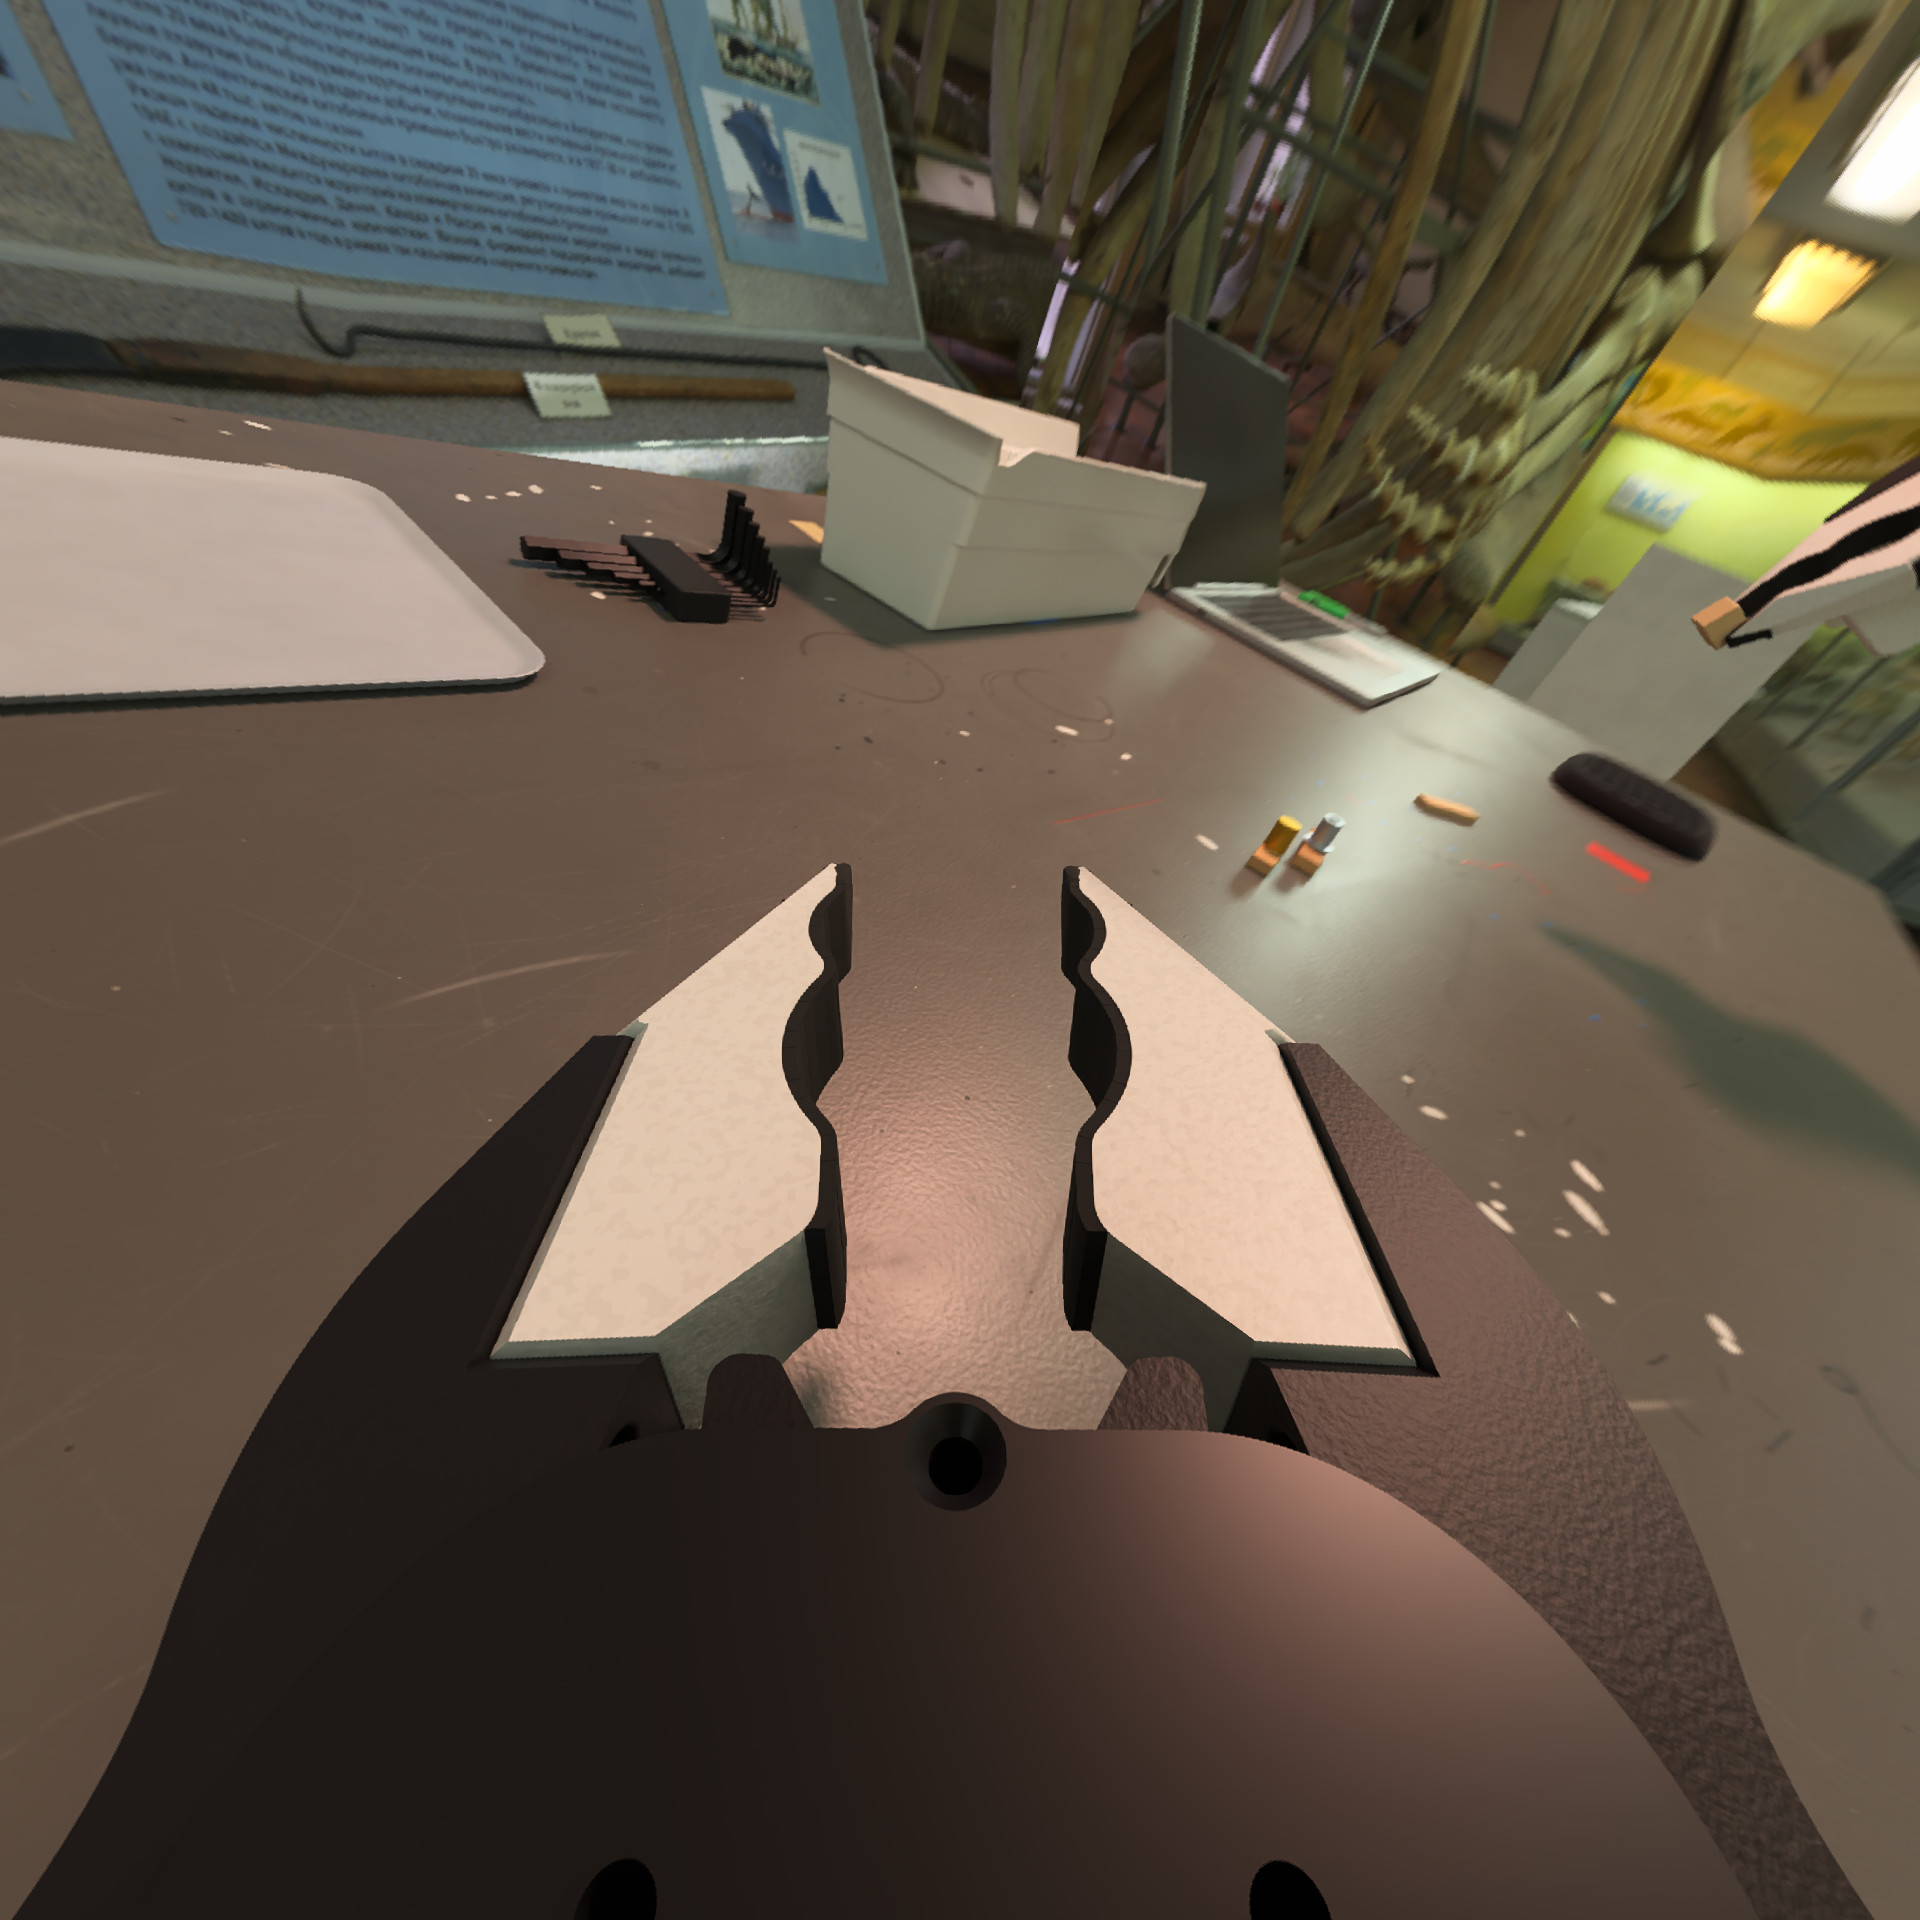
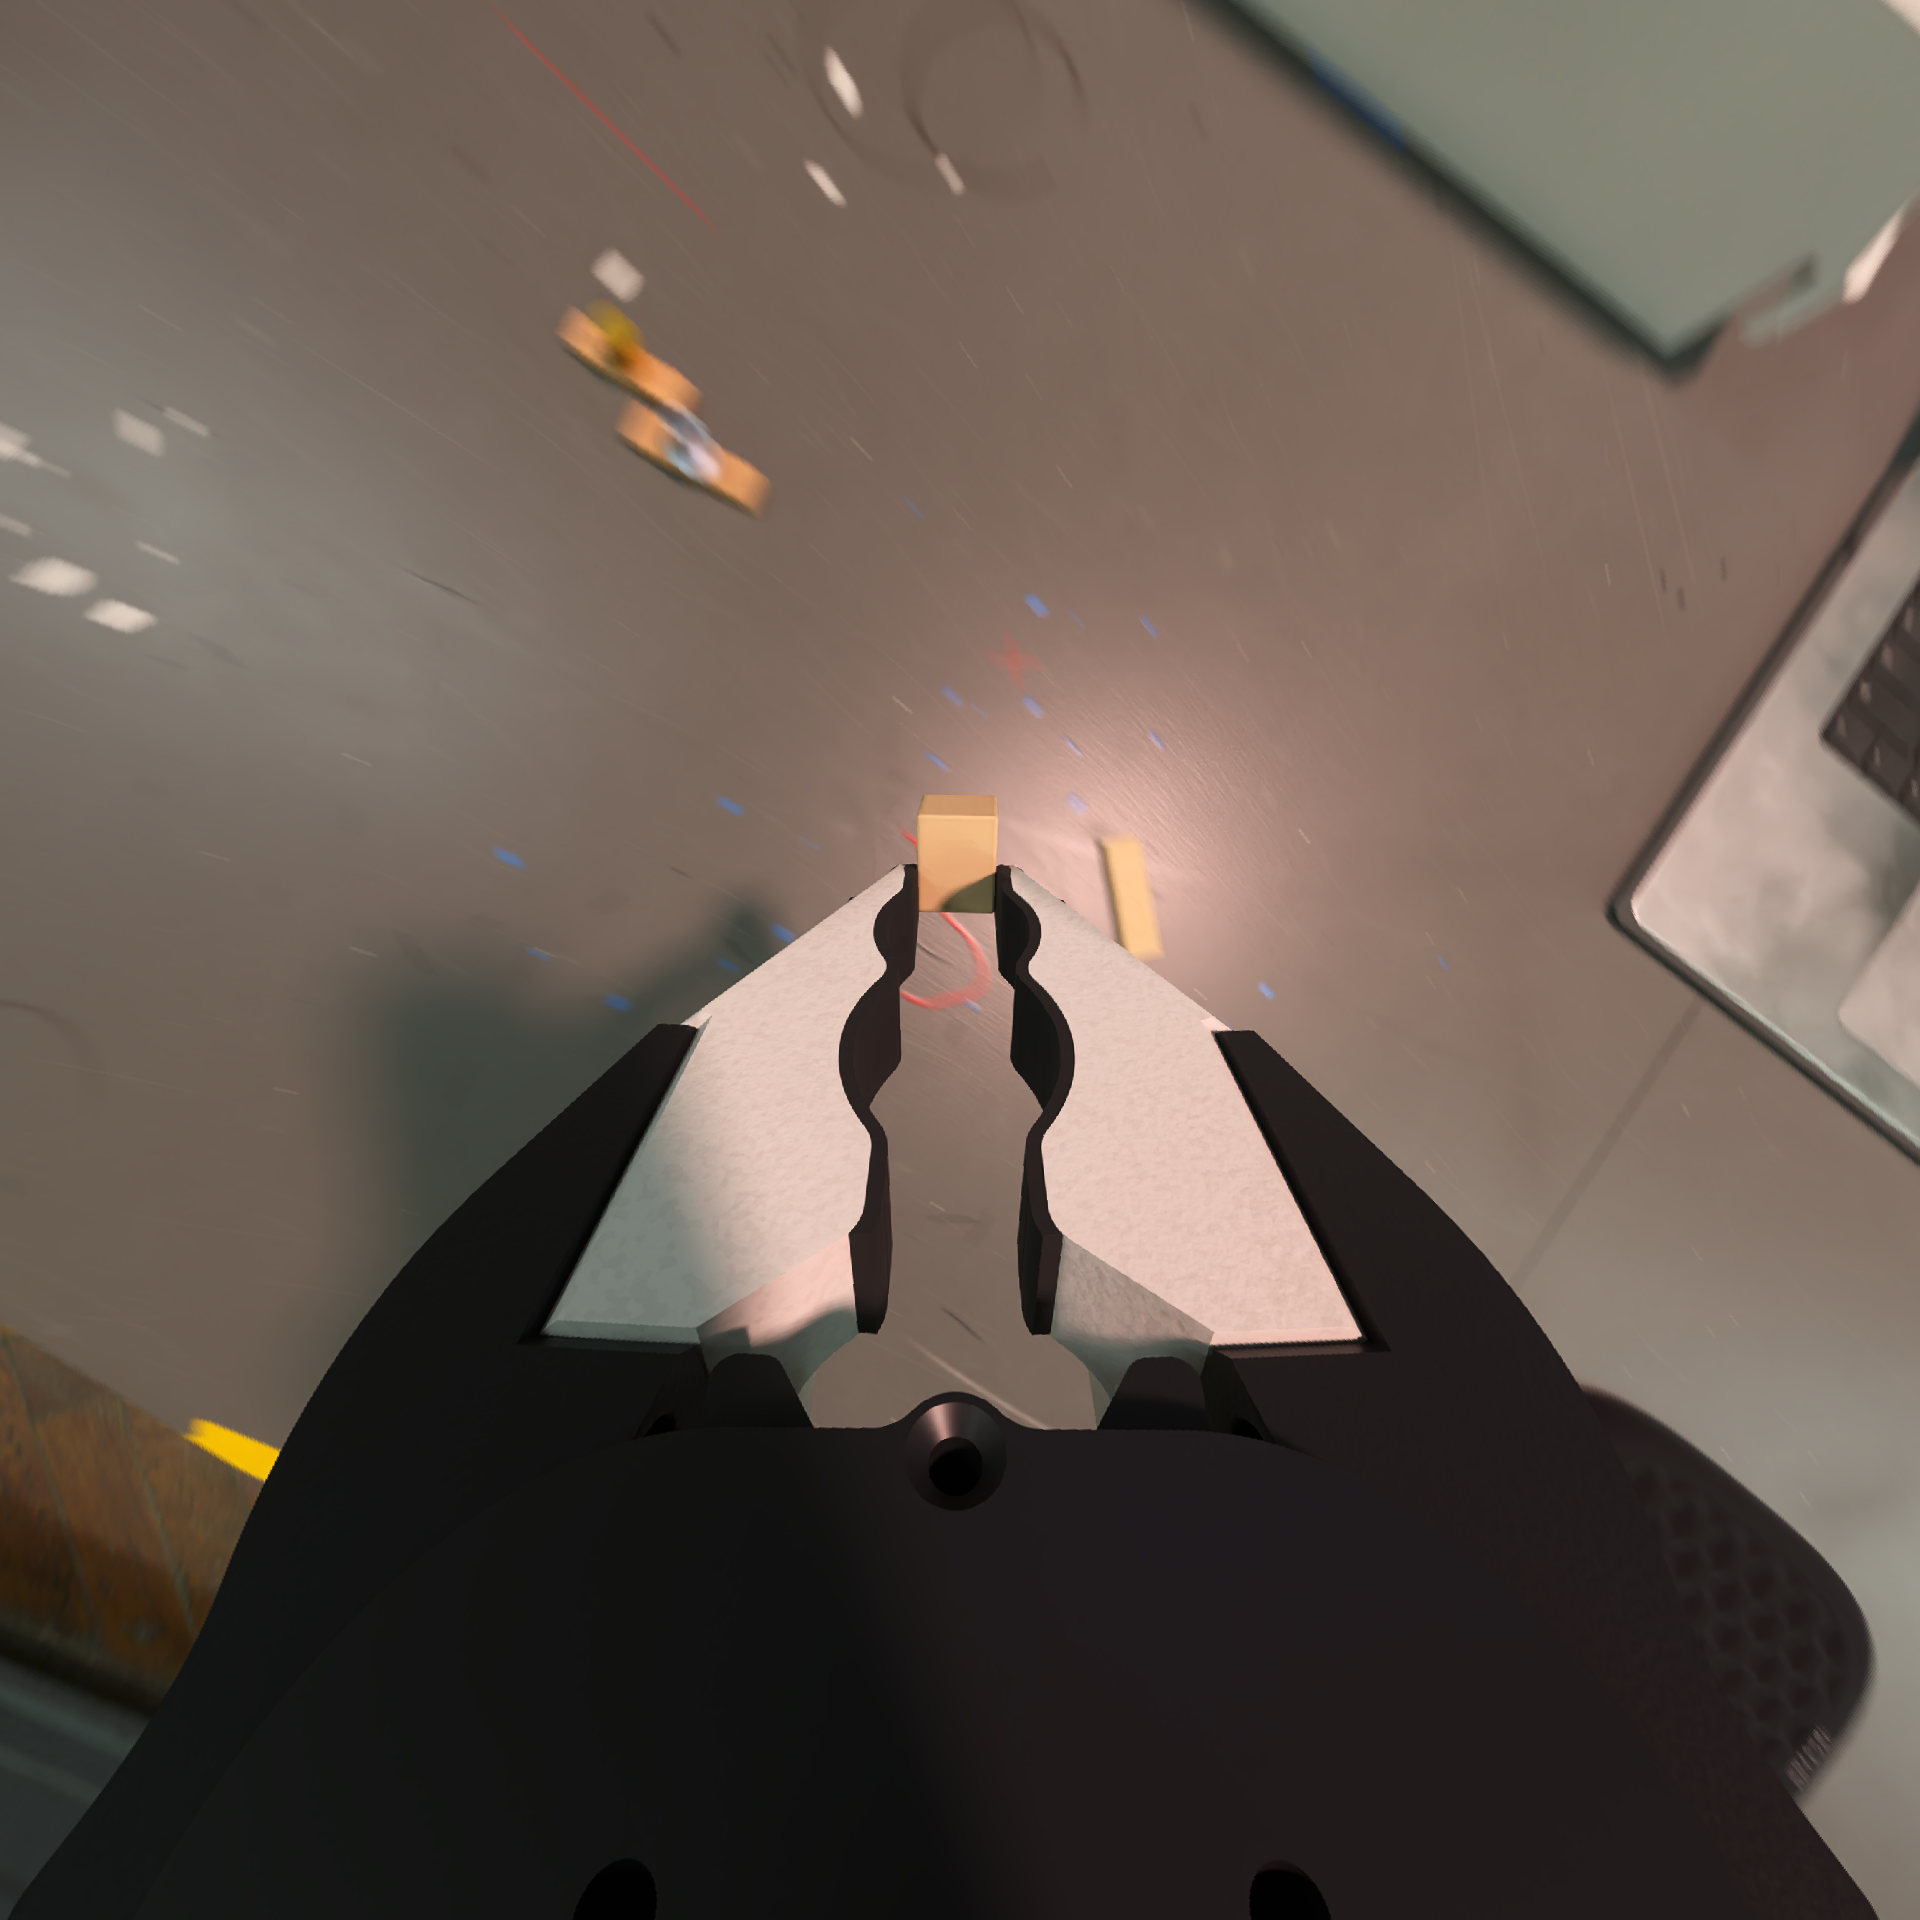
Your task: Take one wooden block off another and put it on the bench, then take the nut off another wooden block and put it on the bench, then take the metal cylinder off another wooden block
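My right gripper [image 2: 956, 881] is shut on a small wooden block [image 2: 957, 847], held high above the bench; it also shows in the left wrist view [image 1: 1716, 621] at the far right. Below it a flat wooden block [image 2: 1130, 906] lies on the bench, also seen in the left wrist view [image 1: 1446, 807]. Two more wooden blocks stand side by side: one [image 1: 1262, 858] carries a yellow nut [image 1: 1286, 831], the other [image 1: 1307, 858] a metal cylinder [image 1: 1327, 831]. In the right wrist view they are blurred [image 2: 623, 353] [image 2: 691, 452]. My left gripper [image 1: 956, 894] is open and empty, low over the bench.
A white tray [image 1: 312, 582], a black hex key set [image 1: 675, 566], a white box [image 1: 997, 520] and a laptop [image 1: 1309, 634] sit at the back of the brown bench [image 1: 727, 831]. A black pad [image 1: 1631, 805] lies at the right edge.
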Tool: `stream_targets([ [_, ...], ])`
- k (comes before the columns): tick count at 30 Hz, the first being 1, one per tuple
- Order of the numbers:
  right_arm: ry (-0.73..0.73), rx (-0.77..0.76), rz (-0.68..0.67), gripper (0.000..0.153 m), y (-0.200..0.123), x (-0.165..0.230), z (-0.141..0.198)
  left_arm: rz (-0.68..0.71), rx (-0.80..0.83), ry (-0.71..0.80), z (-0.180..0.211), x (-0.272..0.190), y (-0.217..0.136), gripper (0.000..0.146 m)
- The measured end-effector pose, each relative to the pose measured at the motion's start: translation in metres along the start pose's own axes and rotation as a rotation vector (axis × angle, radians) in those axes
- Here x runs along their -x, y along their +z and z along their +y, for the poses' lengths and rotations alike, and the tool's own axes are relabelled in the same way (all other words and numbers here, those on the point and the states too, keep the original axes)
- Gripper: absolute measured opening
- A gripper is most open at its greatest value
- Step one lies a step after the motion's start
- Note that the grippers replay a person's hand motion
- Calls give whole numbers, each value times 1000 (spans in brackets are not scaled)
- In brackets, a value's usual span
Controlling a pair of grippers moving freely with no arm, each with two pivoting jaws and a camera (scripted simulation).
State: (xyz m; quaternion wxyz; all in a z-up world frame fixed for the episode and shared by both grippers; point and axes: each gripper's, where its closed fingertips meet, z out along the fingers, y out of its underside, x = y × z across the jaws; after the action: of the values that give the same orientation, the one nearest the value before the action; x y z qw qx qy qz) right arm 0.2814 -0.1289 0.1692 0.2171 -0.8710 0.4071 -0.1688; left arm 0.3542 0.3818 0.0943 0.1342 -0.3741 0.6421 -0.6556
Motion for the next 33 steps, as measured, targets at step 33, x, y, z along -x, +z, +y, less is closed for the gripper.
stream_targets([
  [33,-36,-63,-423,14,204,331,-110,245,-80,-88,-6,-23,-45,38],
])
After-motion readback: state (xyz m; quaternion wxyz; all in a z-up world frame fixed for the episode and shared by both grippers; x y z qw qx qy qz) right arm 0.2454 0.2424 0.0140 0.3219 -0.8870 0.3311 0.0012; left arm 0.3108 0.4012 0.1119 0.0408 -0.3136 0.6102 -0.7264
